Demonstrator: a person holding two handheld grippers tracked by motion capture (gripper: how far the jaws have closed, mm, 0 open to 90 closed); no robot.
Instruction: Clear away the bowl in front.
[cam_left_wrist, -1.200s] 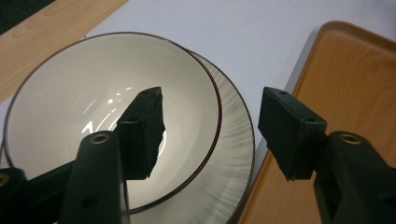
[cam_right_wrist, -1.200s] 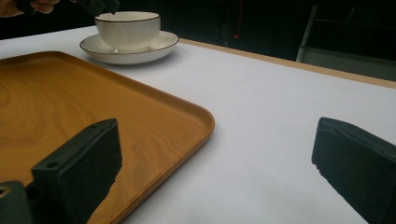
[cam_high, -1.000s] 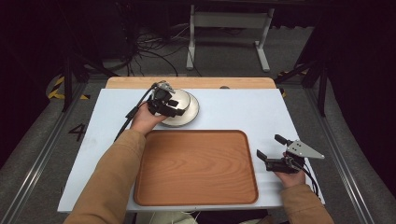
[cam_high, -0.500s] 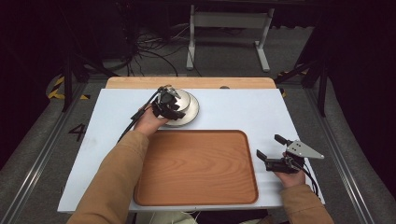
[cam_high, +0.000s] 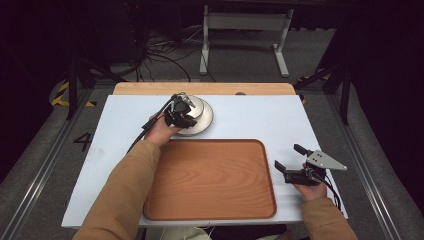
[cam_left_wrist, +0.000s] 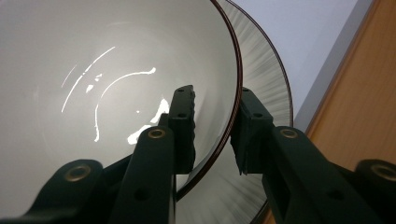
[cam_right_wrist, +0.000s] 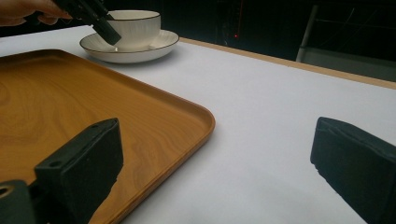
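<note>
A white bowl (cam_high: 201, 106) with a dark rim stands on a white ribbed saucer (cam_high: 204, 127) at the back of the white table. My left gripper (cam_high: 187, 105) straddles the bowl's near-left rim. In the left gripper view one jaw is inside the bowl (cam_left_wrist: 116, 70) and the other is outside over the saucer (cam_left_wrist: 264, 70). The jaws have just been closing with the wall between them, and a narrow gap still shows at the inner pad. My right gripper (cam_high: 287, 156) rests open and empty on the table right of the wooden tray (cam_high: 210, 180).
The right gripper view looks across the tray's corner (cam_right_wrist: 70, 102) toward the bowl (cam_right_wrist: 135, 28) and saucer (cam_right_wrist: 154, 46). A wooden strip (cam_high: 205, 88) edges the table's far side. Bare white table (cam_high: 260, 117) lies between the saucer and the right gripper.
The left hand has shifted slightly right along the bowl's rim and its jaws have narrowed around the wall. The right hand has stayed where it was.
</note>
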